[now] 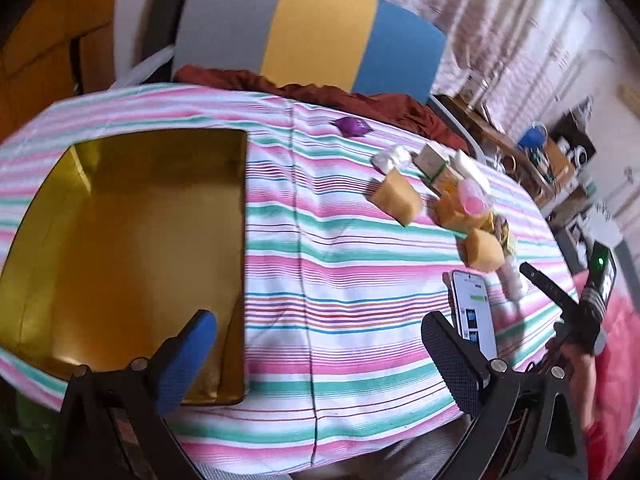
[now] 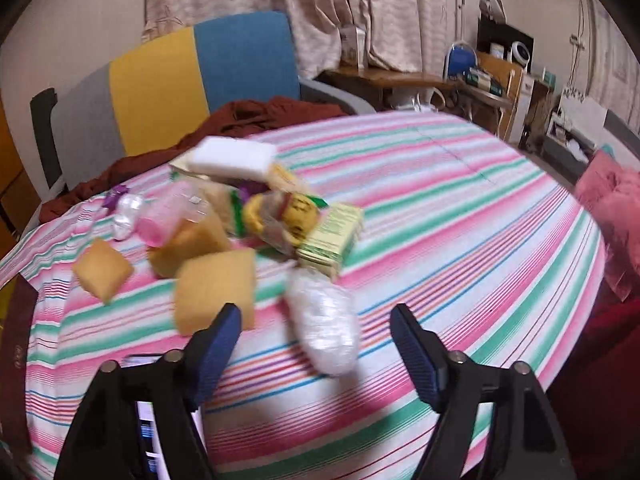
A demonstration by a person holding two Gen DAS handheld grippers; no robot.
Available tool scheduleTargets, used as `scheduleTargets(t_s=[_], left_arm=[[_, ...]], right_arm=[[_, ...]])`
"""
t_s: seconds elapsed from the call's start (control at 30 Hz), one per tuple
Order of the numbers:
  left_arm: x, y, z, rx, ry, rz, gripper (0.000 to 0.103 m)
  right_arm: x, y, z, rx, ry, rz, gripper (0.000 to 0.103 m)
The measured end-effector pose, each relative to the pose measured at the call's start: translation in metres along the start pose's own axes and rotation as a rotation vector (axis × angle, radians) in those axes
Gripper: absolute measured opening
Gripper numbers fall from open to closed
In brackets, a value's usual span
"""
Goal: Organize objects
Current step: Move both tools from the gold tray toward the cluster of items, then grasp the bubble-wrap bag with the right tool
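A gold box (image 1: 120,240) lies open and empty on the striped table at the left. A pile of small objects sits to its right: orange sponges (image 1: 396,196) (image 2: 216,288), a white foam block (image 2: 232,160), a pink-capped bottle (image 2: 168,216), a green carton (image 2: 332,236), a clear plastic packet (image 2: 324,320) and a purple wrapper (image 1: 352,126). My left gripper (image 1: 320,344) is open over the box's near right corner. My right gripper (image 2: 316,328) is open just in front of the clear packet; it also shows in the left wrist view (image 1: 560,296).
A phone (image 1: 474,312) lies on the striped cloth (image 2: 440,200) near the front edge. A grey, yellow and blue chair (image 1: 312,36) with a dark red cloth (image 2: 248,116) stands behind the table. Shelves and clutter (image 2: 492,76) stand at the back right.
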State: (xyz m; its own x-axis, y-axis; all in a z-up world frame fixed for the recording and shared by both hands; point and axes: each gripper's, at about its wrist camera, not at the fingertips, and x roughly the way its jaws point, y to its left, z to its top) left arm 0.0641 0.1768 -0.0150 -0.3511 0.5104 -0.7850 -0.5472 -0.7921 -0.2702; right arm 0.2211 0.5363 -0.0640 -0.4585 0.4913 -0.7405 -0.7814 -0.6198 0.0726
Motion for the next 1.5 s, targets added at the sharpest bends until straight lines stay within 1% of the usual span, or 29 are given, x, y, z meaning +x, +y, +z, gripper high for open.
scheduleTargets(t_s=[0.07,0.1,0.17,0.2,0.23,0.27,0.3,0.33,0.37,0.43,0.6,0.67,0.73,0.77,0.83,0.97,1.03,1.13,1.2,1.23,1.3,1.4,1.5], left_arm=[[0.005,-0.008,0.000,0.016,0.013,-0.016,0.103],[0.009,-0.010,0.000,0.013,0.022,-0.021,0.103],[0.016,-0.013,0.002,0.008,0.045,-0.038,0.103],[0.019,-0.016,0.002,0.013,0.057,-0.037,0.103],[0.022,-0.018,0.002,0.021,0.064,-0.027,0.103],[0.024,-0.020,0.002,0.034,0.065,-0.012,0.103],[0.026,-0.021,0.002,0.047,0.063,-0.002,0.103],[0.028,-0.023,0.003,0.059,0.064,0.004,0.103],[0.030,-0.024,0.003,0.063,0.069,0.002,0.103],[0.035,-0.024,0.003,0.053,0.084,-0.011,0.103],[0.052,-0.027,0.009,0.024,0.113,-0.038,0.103],[0.060,-0.031,0.011,0.011,0.131,-0.062,0.103],[0.069,-0.035,0.014,0.005,0.135,-0.068,0.103],[0.075,-0.038,0.017,0.020,0.130,-0.069,0.103],[0.087,-0.044,0.024,0.044,0.134,-0.047,0.103],[0.110,-0.057,0.044,0.107,0.080,-0.032,0.103],[0.125,-0.066,0.055,0.143,0.051,-0.038,0.103],[0.149,-0.080,0.071,0.199,0.050,-0.028,0.103],[0.166,-0.090,0.081,0.239,0.060,-0.035,0.103],[0.174,-0.095,0.087,0.257,0.056,-0.019,0.103],[0.184,-0.102,0.096,0.286,0.014,-0.017,0.103],[0.197,-0.112,0.108,0.328,-0.035,0.033,0.103],[0.212,-0.117,0.112,0.373,-0.039,0.065,0.103]], right_arm=[[0.012,-0.007,-0.002,-0.005,0.020,0.007,0.067],[0.018,-0.009,-0.003,-0.014,0.031,-0.003,0.065],[0.026,-0.010,-0.006,-0.032,0.042,-0.018,0.057],[0.030,-0.011,-0.008,-0.037,0.050,-0.021,0.054],[0.034,-0.010,-0.010,-0.036,0.051,-0.019,0.048],[0.035,-0.011,-0.011,-0.027,0.047,-0.013,0.045],[0.035,-0.012,-0.012,-0.011,0.038,0.002,0.043],[0.036,-0.013,-0.014,0.003,0.030,0.016,0.038],[0.037,-0.014,-0.015,0.018,0.022,0.031,0.037],[0.038,-0.014,-0.016,0.038,0.006,0.046,0.036],[0.034,-0.013,-0.012,0.073,-0.058,0.046,0.036],[0.036,-0.013,-0.007,0.094,-0.075,0.066,0.036],[0.039,-0.011,-0.003,0.100,-0.090,0.087,0.036],[0.040,-0.009,-0.002,0.098,-0.103,0.104,0.036],[0.044,-0.005,-0.002,0.091,-0.109,0.115,0.036],[0.039,-0.008,-0.006,0.114,-0.150,0.114,0.036],[0.035,-0.010,-0.008,0.122,-0.179,0.113,0.036],[0.030,-0.007,-0.010,0.109,-0.212,0.101,0.036],[0.029,-0.002,-0.010,0.084,-0.223,0.090,0.036],[0.028,0.000,-0.010,0.074,-0.227,0.084,0.036],[0.028,0.004,-0.010,0.053,-0.230,0.080,0.036],[0.028,0.007,-0.011,0.036,-0.234,0.072,0.036],[0.030,0.006,-0.011,0.037,-0.229,0.060,0.036]])
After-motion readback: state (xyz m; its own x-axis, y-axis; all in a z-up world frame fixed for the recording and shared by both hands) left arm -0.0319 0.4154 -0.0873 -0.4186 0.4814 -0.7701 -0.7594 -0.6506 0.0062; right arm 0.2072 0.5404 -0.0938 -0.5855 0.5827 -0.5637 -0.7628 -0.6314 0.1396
